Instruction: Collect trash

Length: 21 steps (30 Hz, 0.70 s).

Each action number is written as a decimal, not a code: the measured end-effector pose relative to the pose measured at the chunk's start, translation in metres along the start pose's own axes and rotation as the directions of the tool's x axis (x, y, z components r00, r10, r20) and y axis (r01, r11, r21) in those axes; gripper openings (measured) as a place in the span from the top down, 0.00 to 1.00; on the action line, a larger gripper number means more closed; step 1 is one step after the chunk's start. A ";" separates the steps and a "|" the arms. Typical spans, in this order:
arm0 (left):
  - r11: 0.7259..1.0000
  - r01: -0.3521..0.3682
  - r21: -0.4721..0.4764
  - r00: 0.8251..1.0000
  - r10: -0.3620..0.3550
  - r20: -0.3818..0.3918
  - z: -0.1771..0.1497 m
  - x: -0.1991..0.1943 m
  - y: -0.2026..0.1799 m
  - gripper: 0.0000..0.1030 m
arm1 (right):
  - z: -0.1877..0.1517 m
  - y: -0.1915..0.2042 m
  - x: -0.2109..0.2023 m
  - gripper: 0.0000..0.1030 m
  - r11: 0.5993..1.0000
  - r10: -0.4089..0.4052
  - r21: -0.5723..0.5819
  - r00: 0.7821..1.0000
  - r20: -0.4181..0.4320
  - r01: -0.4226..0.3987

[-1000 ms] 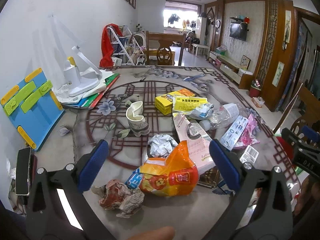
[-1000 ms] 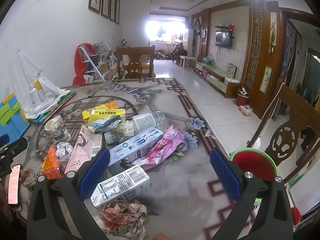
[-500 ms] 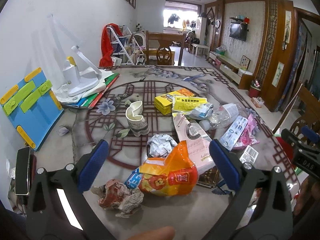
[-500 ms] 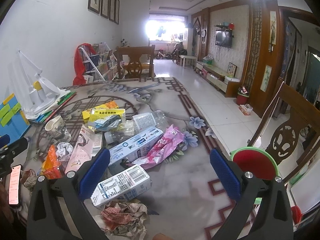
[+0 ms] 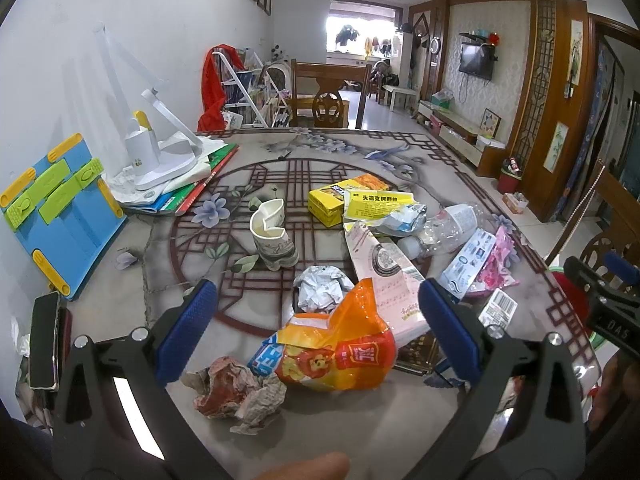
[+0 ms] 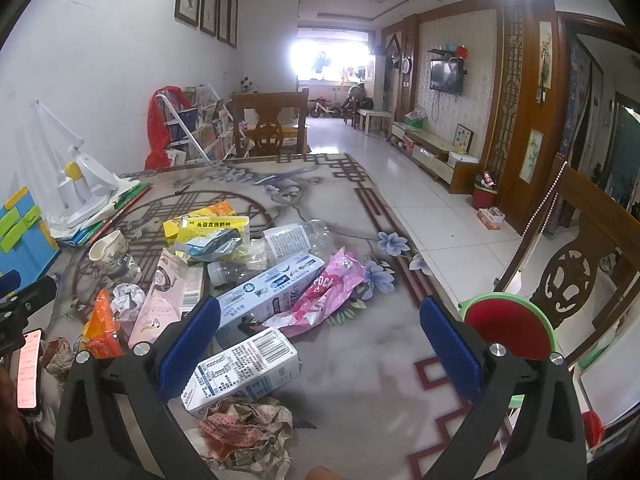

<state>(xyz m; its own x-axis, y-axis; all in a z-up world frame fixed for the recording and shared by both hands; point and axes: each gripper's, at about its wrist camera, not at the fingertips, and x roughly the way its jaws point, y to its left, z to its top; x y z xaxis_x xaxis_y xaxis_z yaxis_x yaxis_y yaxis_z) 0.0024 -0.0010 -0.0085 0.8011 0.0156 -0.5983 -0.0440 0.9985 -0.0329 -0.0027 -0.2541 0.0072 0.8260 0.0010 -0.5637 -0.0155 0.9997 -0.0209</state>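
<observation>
Nothing is shifting between the earlier frames and this one; both grippers are keeping their places over the litter.

Surface: table [image 5: 120, 280] with a printed lattice-and-flower top, standing against a white wall; a tiled living room is running off beyond it, wooden chair at the far end.

Left gripper [image 5: 316, 330]: I am holding it spread wide, pinching nothing. An orange snack bag [image 5: 340, 356] is lying between its fingers, a crumpled paper wad [image 5: 234, 392] just beside the left finger, a torn paper cup [image 5: 272, 240] farther out.

Right gripper [image 6: 320, 344]: I am holding it spread wide, empty. A white carton [image 6: 244, 368] is lying beside its left finger, with a pink wrapper [image 6: 324, 292] and a blue-white box [image 6: 268, 292] just beyond. A red-and-green bin [image 6: 508, 328] is sitting off the table edge, behind the right finger.
</observation>
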 end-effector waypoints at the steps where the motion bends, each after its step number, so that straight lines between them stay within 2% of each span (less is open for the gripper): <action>1: 1.000 0.000 0.000 1.000 0.000 0.000 0.000 0.000 0.000 0.04 | 0.000 0.000 0.000 0.07 1.000 0.000 0.000 1.000 -0.001 0.000; 21: 1.000 0.002 -0.001 1.000 -0.002 -0.011 -0.003 0.000 -0.003 0.04 | -0.002 -0.001 0.000 0.07 1.000 0.002 0.001 1.000 -0.007 -0.002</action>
<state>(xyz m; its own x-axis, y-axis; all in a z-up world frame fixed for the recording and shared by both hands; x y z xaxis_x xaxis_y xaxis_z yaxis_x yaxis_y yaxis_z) 0.0010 -0.0040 -0.0109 0.7949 0.0128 -0.6066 -0.0429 0.9985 -0.0353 -0.0038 -0.2556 0.0060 0.8221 0.0030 -0.5694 -0.0167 0.9997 -0.0189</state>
